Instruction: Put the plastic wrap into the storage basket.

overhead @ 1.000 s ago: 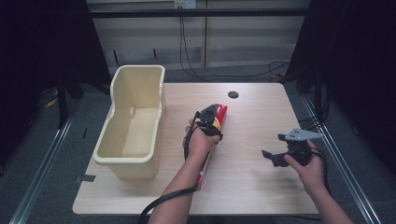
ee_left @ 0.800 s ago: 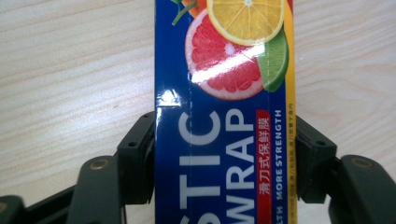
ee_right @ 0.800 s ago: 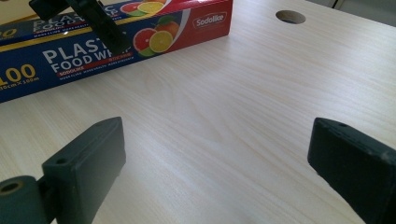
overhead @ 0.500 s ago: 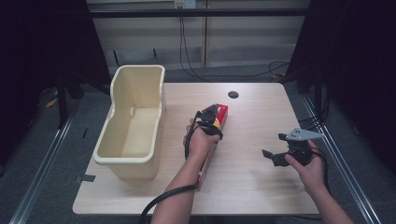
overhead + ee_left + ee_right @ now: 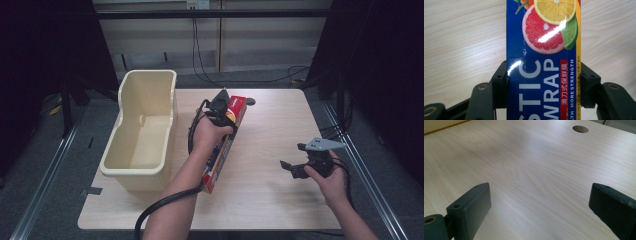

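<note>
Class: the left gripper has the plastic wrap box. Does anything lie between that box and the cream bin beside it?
Nothing visible does. The plastic wrap box, between the left gripper's jaws, lies right of the cream bin with bare table between.

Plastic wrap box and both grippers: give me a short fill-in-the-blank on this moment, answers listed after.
1. The left gripper has its jaws closed on the long ____ box.
2. The right gripper holds nothing; its jaws stand ____ above the table.
3. The cream tub stands to the ____ of the box in the high view.
4. The fruit on the box includes a lemon slice and a pink ____ half.

Answers: plastic wrap; open; left; grapefruit
</note>
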A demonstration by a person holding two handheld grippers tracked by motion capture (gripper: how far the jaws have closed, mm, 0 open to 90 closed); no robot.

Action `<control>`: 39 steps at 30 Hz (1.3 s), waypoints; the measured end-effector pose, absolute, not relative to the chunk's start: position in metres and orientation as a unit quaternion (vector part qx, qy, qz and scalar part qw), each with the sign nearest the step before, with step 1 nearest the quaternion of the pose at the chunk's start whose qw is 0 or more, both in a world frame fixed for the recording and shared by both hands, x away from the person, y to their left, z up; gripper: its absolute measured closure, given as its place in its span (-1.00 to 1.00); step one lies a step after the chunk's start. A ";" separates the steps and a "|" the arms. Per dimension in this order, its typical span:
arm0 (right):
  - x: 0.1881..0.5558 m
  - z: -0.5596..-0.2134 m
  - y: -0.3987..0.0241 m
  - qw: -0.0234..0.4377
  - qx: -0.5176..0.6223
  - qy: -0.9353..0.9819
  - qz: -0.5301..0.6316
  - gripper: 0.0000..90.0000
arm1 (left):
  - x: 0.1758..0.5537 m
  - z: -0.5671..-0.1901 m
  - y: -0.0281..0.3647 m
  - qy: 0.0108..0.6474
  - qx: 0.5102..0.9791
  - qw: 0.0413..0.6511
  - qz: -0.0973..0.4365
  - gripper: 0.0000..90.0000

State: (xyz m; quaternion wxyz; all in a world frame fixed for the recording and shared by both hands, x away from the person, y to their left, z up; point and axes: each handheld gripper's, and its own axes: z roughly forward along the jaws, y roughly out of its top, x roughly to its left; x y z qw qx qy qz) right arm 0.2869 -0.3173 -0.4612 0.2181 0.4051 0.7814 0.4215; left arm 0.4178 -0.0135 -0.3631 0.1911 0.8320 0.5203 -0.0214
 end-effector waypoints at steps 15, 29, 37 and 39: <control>0.288 -0.462 -0.316 0.214 0.401 0.784 0.423 -0.95 | 0.419 -0.306 0.019 0.526 0.828 0.193 -0.023 -0.09; 0.287 -0.462 -0.316 0.215 0.401 0.784 0.423 -0.95 | 0.419 -0.276 0.034 0.531 0.819 0.217 -0.019 -0.09; 0.287 -0.461 -0.317 0.216 0.400 0.783 0.425 -0.95 | 0.418 -0.264 0.045 0.534 0.818 0.212 -0.011 -0.09; 0.287 -0.461 -0.317 0.213 0.399 0.784 0.425 -0.95 | 0.418 -0.261 0.049 0.536 0.816 0.214 -0.009 -0.09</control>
